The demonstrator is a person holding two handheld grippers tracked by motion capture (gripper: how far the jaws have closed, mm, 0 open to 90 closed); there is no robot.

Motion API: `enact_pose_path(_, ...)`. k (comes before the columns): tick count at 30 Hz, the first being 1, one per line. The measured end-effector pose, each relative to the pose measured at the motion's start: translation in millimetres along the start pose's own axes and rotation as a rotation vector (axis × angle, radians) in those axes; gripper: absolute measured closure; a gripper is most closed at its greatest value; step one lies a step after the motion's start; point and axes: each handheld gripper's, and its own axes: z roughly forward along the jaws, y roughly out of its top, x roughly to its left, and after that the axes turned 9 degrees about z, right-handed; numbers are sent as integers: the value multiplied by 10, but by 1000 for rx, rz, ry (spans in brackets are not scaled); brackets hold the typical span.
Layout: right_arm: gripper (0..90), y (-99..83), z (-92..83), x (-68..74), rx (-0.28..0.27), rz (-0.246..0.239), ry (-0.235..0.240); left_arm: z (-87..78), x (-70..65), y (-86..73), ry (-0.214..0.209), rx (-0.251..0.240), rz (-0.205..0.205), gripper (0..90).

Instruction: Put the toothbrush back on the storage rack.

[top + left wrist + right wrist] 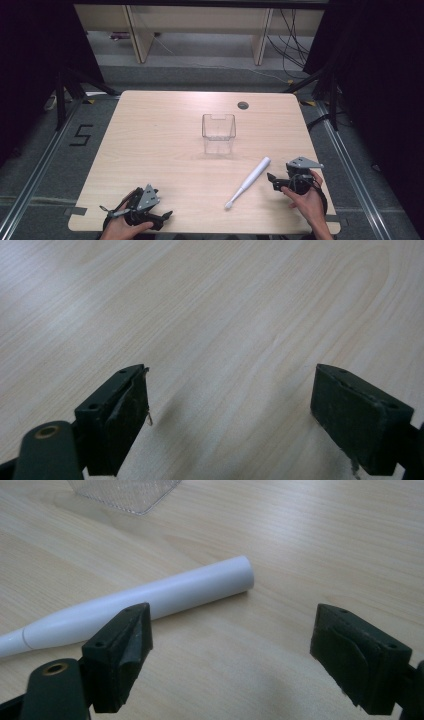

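A clear plastic open-topped container stands upright near the middle of the light wooden table, a little toward the far edge. Behind it and to its right, a small round dark grommet hole sits in the tabletop near the far edge. In front of the container and to its right lies a white slender electric toothbrush, flat on the wood and slanting, its narrow head end nearer the front edge, its thick end nearer the container. The right gripper sits just right of the toothbrush, apart from it. The left gripper is at the front left corner, well apart from everything else.
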Motion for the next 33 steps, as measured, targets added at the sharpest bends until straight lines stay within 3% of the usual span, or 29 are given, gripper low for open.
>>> enact_pose_path(1,183,6,9,-11,0,-14,9,25,-36,-1,3,-32,-50,152)
enact_pose_path(2,187,14,21,-34,-8,-46,2,13,-32,-4,4,-26,-34,152)
enact_pose_path(3,191,18,18,-6,5,-6,6,7,-27,-7,2,-21,-27,151)
enact_pose_path(4,196,29,20,-29,-6,-47,-4,19,-48,-9,4,-36,-68,152)
enact_pose_path(5,202,37,19,-9,-2,-22,3,16,-29,-7,5,-35,-48,152)
enact_pose_path(8,253,85,32,-22,-24,-62,4,17,-31,-10,6,-34,-48,152)
enact_pose_path(9,276,83,53,11,-28,-45,10,19,-31,-9,5,-34,-50,151)
enact_pose_path(12,293,126,70,0,-29,-88,5,4,-6,-5,-2,-9,-13,151)
enact_pose_path(13,333,147,90,16,-25,-92,8,6,-12,-4,-4,-10,-17,152)
enact_pose_path(14,374,172,118,31,-39,-100,20,26,-36,-7,-1,-26,-54,152)
enact_pose_path(16,414,212,148,44,-30,-119,18,29,-41,-10,-4,-30,-59,151)
enact_pose_path(18,430,240,178,68,-27,-111,12,21,-31,-3,-1,-27,-36,152)
enact_pose_path(20,470,262,196,85,-16,-120,8,22,-42,-3,-5,-34,-44,152)
enact_pose_path(22,506,279,232,104,-15,-132,12,5,-8,-5,-9,-1,-3,151)
enact_pose_path(23,536,287,245,111,-26,-147,10,5,-8,-5,-9,-1,-3,151)
enact_pose_path(24,550,297,253,131,-27,-121,21,25,-31,-6,-1,-26,-41,152)
enact_pose_path(26,588,327,277,135,-15,-136,26,5,-19,-5,-14,-7,-8,152)
enact_pose_path(29,641,351,314,166,-27,-172,37,16,-28,4,0,-23,-23,152)
enact_pose_path(33,734,366,376,224,7,-189,57,21,-42,-3,0,-31,-39,152)
